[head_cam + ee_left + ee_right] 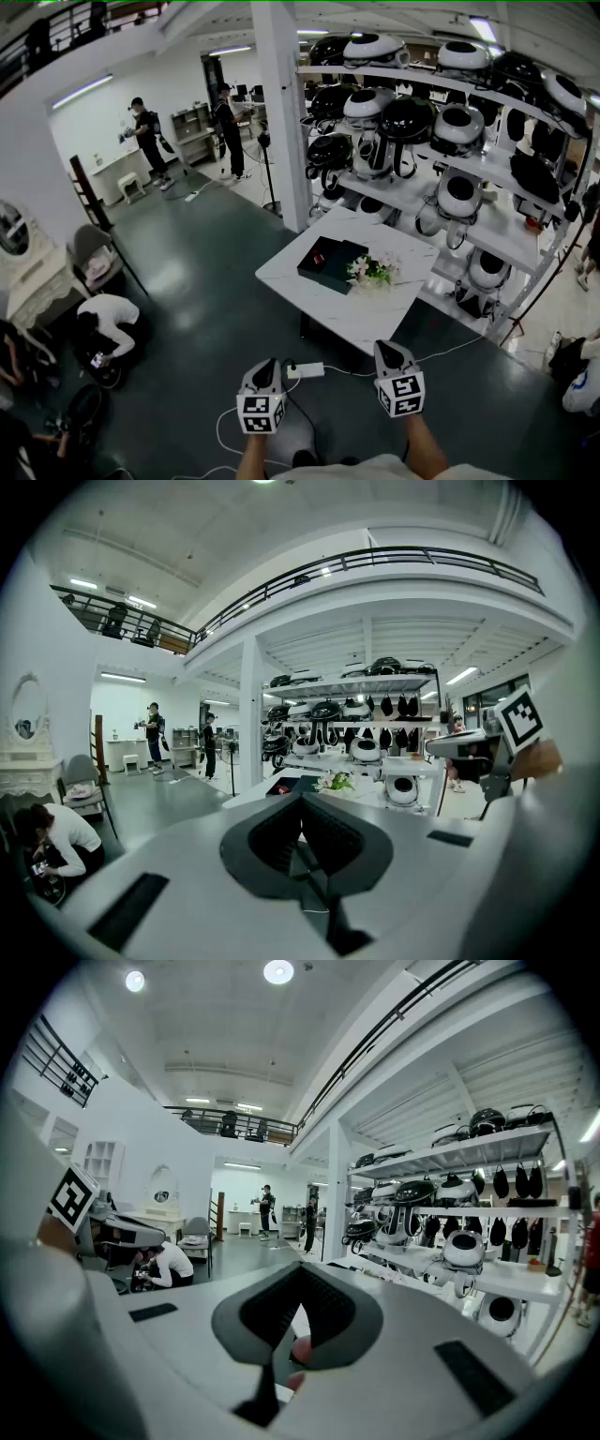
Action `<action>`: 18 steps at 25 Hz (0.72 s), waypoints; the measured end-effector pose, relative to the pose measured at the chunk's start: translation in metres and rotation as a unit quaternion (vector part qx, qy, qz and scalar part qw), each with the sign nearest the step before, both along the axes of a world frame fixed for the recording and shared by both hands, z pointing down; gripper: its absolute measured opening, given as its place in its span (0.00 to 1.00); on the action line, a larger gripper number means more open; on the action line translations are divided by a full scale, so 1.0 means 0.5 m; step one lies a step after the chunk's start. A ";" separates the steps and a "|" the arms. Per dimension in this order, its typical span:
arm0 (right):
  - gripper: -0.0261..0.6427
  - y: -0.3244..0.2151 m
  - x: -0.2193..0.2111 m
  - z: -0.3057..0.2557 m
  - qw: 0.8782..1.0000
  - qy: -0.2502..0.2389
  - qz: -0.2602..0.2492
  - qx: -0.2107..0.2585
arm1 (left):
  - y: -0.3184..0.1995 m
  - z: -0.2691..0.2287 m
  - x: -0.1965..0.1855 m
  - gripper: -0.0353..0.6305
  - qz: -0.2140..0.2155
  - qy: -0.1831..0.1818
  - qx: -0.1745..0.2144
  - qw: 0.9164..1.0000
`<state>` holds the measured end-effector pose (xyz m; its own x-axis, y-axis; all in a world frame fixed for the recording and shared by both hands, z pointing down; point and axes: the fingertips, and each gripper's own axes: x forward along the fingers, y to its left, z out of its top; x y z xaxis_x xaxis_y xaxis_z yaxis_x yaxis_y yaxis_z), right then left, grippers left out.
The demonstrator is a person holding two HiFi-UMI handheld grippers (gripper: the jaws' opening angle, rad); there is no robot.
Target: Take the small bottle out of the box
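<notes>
A white table (375, 323) stands in the middle of a big room. On the table lies a black box (333, 262), and it is open. A small red thing (319, 255) shows inside the box, but it is too small to tell if it is the small bottle. Just beside the box, also on the table, is a bunch of pale flowers (372, 270).

The left gripper (266, 366) and the right gripper (389, 347) are held in front of the table, well apart from it and from the box. Both point toward the table. The jaws of each are pressed together with nothing in them.

Each gripper has a cube (261, 412) with black and white square marks. They are patterns, not words.

Behind the table are shelves (441, 89) full of round black and white robot parts.
</notes>
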<state>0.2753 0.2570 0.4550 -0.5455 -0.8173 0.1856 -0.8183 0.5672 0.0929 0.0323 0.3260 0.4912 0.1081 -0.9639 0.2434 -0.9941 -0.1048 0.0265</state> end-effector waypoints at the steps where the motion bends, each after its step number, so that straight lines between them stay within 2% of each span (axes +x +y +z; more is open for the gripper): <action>1: 0.07 0.000 -0.002 0.002 1.000 0.002 0.001 0.000 | 0.000 0.002 -0.002 0.08 0.000 0.000 0.000 1.000; 12: 0.07 -0.002 -0.039 0.017 1.000 0.011 0.002 -0.009 | -0.014 0.007 -0.042 0.08 0.008 0.000 0.000 1.000; 18: 0.07 -0.010 -0.089 0.020 1.000 0.015 0.012 -0.006 | -0.031 0.010 -0.096 0.08 0.019 -0.001 0.003 1.000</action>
